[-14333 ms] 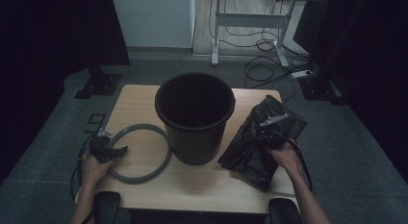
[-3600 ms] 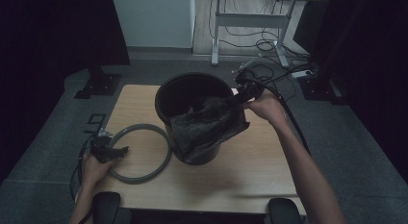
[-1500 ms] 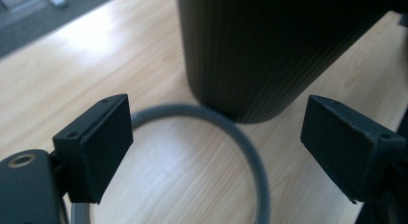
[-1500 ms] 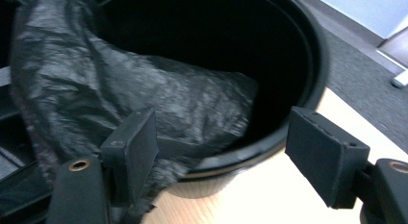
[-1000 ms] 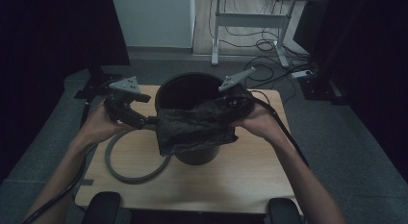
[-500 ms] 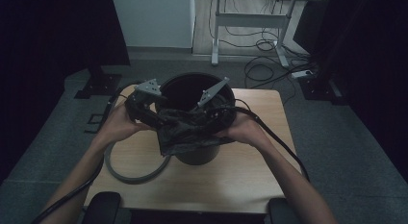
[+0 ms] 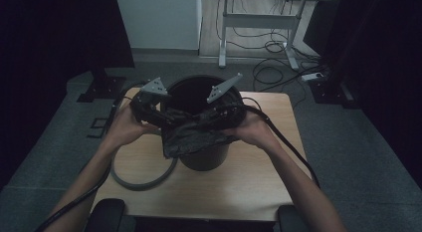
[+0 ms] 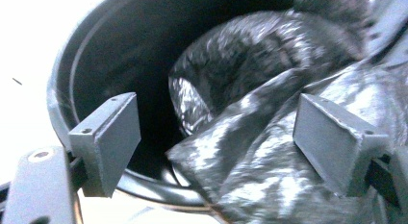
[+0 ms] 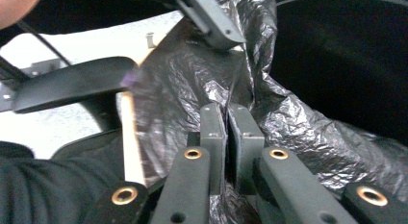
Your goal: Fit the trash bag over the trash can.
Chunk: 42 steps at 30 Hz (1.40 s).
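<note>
Bag (image 7: 191, 135) draped over bucket (image 7: 201, 157) near rim, on bench (image 7: 249, 187) | left gripper view: left gripper (image 8: 216, 137) jaws apart, straddling film | right gripper view: right gripper (image 9: 230, 132) clamped on bag fold | risk: thin film may tear or slip if pulled unevenly.

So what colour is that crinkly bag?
Black and shiny; the bag shows best in the right gripper view.

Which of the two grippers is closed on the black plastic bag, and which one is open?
The right gripper is closed on the black bag: its jaws pinch a fold. The left gripper stands wide open over the bucket.
</note>
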### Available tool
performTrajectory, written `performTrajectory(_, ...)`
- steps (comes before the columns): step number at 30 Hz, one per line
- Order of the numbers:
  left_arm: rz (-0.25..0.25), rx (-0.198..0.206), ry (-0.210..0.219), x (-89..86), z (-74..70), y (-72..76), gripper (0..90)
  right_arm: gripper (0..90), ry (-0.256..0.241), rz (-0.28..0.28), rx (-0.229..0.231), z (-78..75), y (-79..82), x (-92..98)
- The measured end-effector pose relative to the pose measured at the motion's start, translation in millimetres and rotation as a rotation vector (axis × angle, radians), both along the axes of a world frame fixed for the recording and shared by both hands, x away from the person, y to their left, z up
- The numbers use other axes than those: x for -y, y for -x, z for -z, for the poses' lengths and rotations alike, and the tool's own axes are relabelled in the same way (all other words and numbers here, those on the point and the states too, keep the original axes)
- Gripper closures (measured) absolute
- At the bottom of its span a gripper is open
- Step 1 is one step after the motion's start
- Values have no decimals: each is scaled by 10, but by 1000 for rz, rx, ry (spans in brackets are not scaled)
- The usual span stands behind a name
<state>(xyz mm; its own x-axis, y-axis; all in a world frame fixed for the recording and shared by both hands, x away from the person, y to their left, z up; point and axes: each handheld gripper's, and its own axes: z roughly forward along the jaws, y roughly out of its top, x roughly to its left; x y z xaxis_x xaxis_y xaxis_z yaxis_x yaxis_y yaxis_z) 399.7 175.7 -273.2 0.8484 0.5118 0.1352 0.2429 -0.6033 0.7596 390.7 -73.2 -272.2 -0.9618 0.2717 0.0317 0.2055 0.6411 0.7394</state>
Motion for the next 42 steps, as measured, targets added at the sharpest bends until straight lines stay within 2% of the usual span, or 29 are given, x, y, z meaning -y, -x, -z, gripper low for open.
performTrajectory(3, 20, 12, 28, 14, -60, 27, 165, 859, -6, 24, 18, -37, -76, -46)
performTrajectory(5, 33, 13, 30, 28, -65, 40, 168, 859, -9, 37, 15, -41, -131, -75)
performTrajectory(10, 32, 20, -34, 28, 35, 56, 176, 848, 6, 81, 10, 1, -275, -104)
performTrajectory(12, 23, 13, -30, -12, 78, 47, 182, 829, 10, 97, 3, 25, -317, -82)
performTrajectory(14, 15, 4, -23, -53, 107, 36, 192, 780, 19, 111, -6, 50, -345, -51)
performTrajectory(17, 7, -6, -11, -79, 130, 15, 205, 632, 16, 137, -1, 41, -349, -3)
performTrajectory(20, 6, -9, -13, -53, 141, 3, 212, 562, -22, 108, -7, -40, -288, 29)
performTrajectory(23, 9, -11, -19, -20, 148, 1, 214, 523, -23, 71, 1, -89, -198, 17)
performTrajectory(27, 6, -21, -19, -1, 161, -14, 215, 498, -25, -7, -12, -84, -69, -42)
performTrajectory(29, 7, -23, -18, 1, 163, -20, 214, 536, -1, -35, -12, -48, -22, -81)
performTrajectory(31, 8, -20, -21, 3, 161, -19, 212, 625, 24, -41, 2, -23, -13, -98)
performTrajectory(34, 14, -18, -23, 2, 158, -18, 213, 749, 16, -44, -11, -9, -44, -79)
performTrajectory(37, 30, -23, -17, -11, 138, -18, 206, 862, 30, -44, -14, 7, -70, -49)
performTrajectory(42, 67, -13, 15, -49, -30, 38, 207, 891, 15, 4, 7, -32, -97, -18)
